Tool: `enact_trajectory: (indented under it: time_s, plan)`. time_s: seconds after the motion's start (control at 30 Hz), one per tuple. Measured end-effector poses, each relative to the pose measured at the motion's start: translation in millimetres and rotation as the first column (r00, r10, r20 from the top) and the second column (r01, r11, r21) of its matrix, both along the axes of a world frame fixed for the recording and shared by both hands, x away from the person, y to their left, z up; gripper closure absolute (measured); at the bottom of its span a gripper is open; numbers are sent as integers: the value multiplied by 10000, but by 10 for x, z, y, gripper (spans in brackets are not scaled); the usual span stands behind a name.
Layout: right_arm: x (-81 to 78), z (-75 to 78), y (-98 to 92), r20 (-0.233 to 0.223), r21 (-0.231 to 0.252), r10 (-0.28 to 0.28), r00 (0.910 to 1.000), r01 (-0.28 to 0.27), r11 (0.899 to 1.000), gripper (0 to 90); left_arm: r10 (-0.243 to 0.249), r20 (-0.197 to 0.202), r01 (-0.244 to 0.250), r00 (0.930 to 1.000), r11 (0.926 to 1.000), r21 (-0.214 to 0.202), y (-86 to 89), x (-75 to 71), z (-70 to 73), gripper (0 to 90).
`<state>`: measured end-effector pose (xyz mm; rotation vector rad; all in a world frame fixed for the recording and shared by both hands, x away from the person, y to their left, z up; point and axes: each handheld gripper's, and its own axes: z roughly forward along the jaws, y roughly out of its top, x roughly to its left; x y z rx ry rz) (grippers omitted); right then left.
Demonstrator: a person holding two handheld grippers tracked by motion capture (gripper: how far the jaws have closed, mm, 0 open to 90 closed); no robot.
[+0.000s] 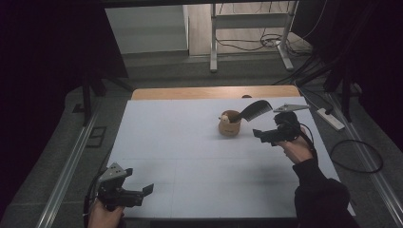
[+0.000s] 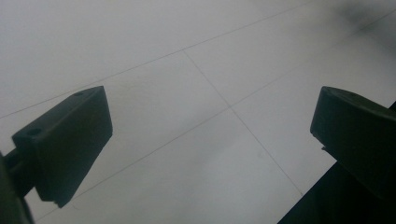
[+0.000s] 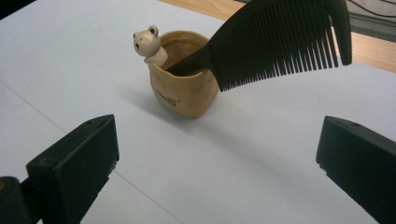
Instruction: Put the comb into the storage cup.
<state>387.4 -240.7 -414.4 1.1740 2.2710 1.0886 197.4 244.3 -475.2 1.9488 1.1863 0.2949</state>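
White surface (image 1: 190, 161) is bare apart from one tan cup (image 1: 229, 124) at far centre-right, bear figure on its rim. Black comb (image 1: 255, 109) stands handle-down in the cup, teeth leaning out toward the right claw (image 1: 264, 135), which sits just beside it, wide open, holding nothing. Left claw (image 1: 142, 194) rests at the near-left corner, also wide open, empty. Likely step: comb sits in cup, hand clear. Next: probably retreat or regrasp comb.

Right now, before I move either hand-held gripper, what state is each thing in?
Left hand-held gripper: open, holding nothing, above the near left of the table.
Right hand-held gripper: open, holding nothing, aimed at the cup.
Cup: upright on the table, bear figure on its rim.
Comb: handle in the cup, leaning out, teeth down.
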Motion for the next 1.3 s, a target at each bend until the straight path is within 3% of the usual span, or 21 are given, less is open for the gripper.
enact_trajectory:
  time_s: [0.8,1.3]
  plan:
    - [-305,-11,-13,161,-95,193,9997,-192,9998,0,-37,12,38,10000,10000,-36,1,-2,0,0]
    - [-462,-62,-19,-22,-214,487,9988,-488,9986,0,-16,45,16,10000,10000,-80,9,-6,2,0]
